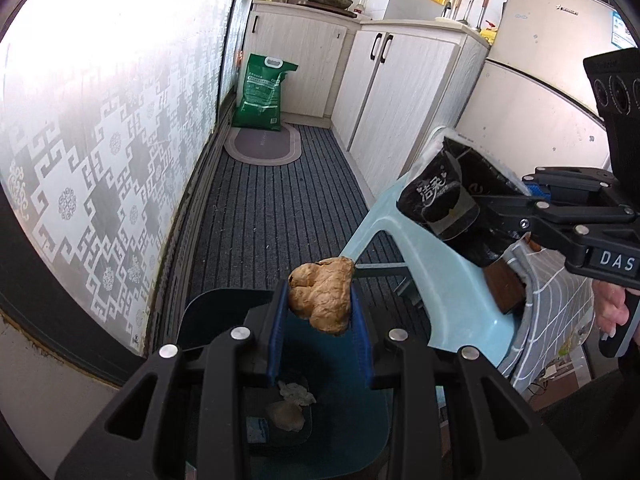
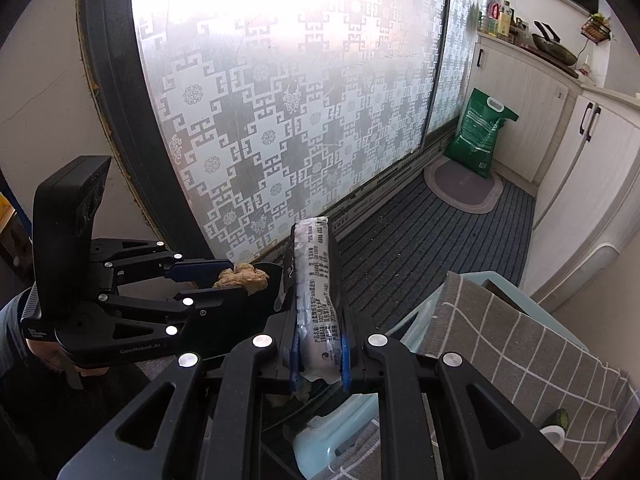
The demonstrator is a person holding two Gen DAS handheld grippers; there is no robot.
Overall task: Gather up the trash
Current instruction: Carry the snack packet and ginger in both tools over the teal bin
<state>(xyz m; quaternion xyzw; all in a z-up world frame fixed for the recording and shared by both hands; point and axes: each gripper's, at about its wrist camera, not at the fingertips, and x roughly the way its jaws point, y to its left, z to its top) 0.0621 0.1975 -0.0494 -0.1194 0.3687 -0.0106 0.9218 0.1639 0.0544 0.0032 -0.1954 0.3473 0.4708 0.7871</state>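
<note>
My left gripper (image 1: 320, 312) pinches a brown ginger root (image 1: 322, 298) above the dark bin (image 1: 340, 432), where crumpled scraps (image 1: 290, 404) lie. My right gripper (image 2: 320, 364) is clamped on a black tissue pack (image 2: 314, 280), just beside the pale blue stool (image 1: 452, 292)
</note>
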